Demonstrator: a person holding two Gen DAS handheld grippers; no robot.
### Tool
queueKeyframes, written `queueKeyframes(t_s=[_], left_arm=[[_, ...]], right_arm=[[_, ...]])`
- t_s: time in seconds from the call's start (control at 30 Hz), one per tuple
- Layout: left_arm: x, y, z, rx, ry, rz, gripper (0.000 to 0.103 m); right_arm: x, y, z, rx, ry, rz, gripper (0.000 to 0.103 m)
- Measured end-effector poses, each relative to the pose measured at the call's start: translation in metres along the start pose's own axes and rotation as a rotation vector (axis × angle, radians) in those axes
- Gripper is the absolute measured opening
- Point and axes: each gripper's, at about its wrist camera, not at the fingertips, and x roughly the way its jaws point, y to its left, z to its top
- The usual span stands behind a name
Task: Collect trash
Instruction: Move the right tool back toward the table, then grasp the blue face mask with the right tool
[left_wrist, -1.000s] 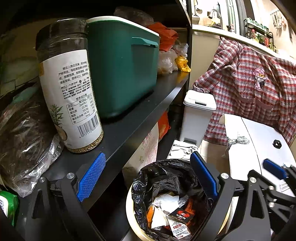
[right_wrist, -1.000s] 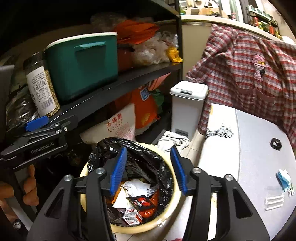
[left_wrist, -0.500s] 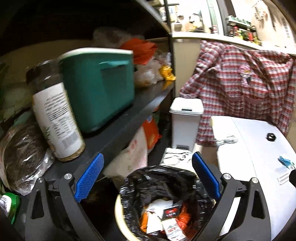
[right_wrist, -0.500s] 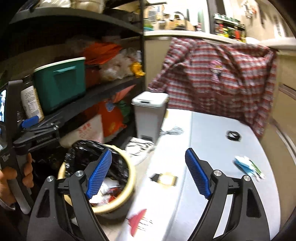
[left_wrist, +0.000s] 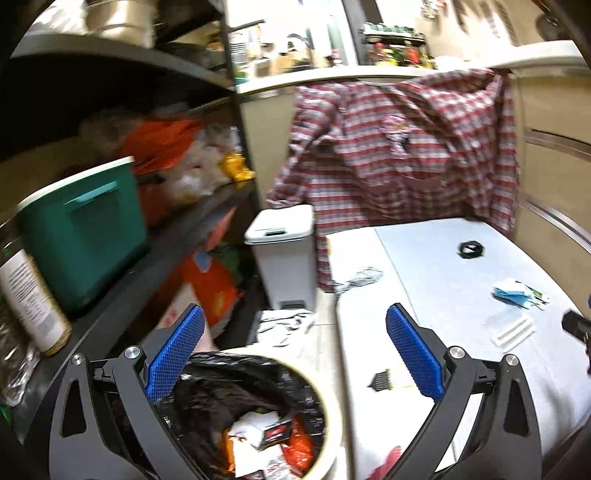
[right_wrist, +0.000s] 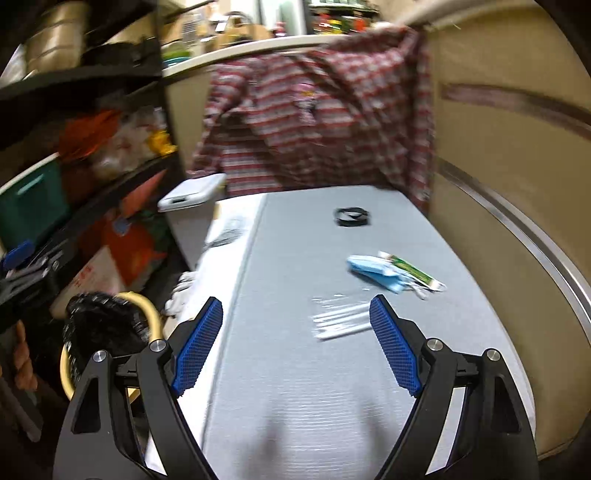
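Right wrist view: the right tool (right_wrist: 295, 345) has just been opening, nothing inside, over one bench (right_wrist: 295, 406) with one blue wrapper (right_wrist: 376, 273). The left tool (left_wrist: 293, 356) gapes empty above one bin (left_wrist: 328, 398).

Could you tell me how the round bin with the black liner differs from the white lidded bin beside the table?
The round bin is open-topped, while the white lidded bin is shut. The round bin has a black bag and cream rim; the lidded bin is boxy and plain white. Wrappers show inside the round bin; the lidded bin's contents are hidden. Both stand on the floor by the table.
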Motion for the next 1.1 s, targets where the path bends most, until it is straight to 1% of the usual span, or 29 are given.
queueKeyframes(t_s=[0.1,0.2,0.27,0.4,0.47,0.63,0.67,0.73,0.8,0.97,1.1], left_arm=[[0.005,-0.016,0.007,0.027,-0.009,-0.026,0.095],[0.012,-0.030,0.015,0.025,-0.011,-0.052,0.095],[0.018,-0.038,0.021,0.015,-0.013,-0.066,0.095],[0.032,-0.050,0.025,0.007,-0.013,-0.075,0.095],[0.041,-0.055,0.026,0.005,-0.007,-0.075,0.095],[0.062,-0.059,0.017,0.010,0.022,-0.062,0.095],[0.064,-0.059,0.015,0.013,0.029,-0.060,0.095],[0.071,-0.057,0.011,0.022,0.049,-0.051,0.095],[0.075,-0.055,0.009,0.026,0.057,-0.040,0.095],[0.084,-0.044,0.005,0.009,0.087,-0.030,0.095],[0.089,-0.034,0.006,-0.043,0.113,-0.041,0.095]], right_arm=[[0.009,-0.024,0.015,0.004,-0.002,-0.020,0.081],[0.024,-0.045,0.031,-0.044,-0.009,-0.044,0.081],[0.039,-0.060,0.041,-0.065,-0.009,-0.039,0.081],[0.060,-0.080,0.047,-0.051,-0.013,-0.033,0.081],[0.076,-0.087,0.047,-0.045,0.006,-0.032,0.081],[0.121,-0.090,0.043,-0.075,0.088,-0.038,0.081],[0.129,-0.089,0.041,-0.086,0.103,-0.039,0.081],[0.153,-0.085,0.038,-0.122,0.162,-0.030,0.081],[0.169,-0.083,0.037,-0.149,0.193,-0.034,0.081],[0.198,-0.087,0.036,-0.122,0.230,-0.040,0.081],[0.208,-0.085,0.034,-0.121,0.229,-0.048,0.081]])
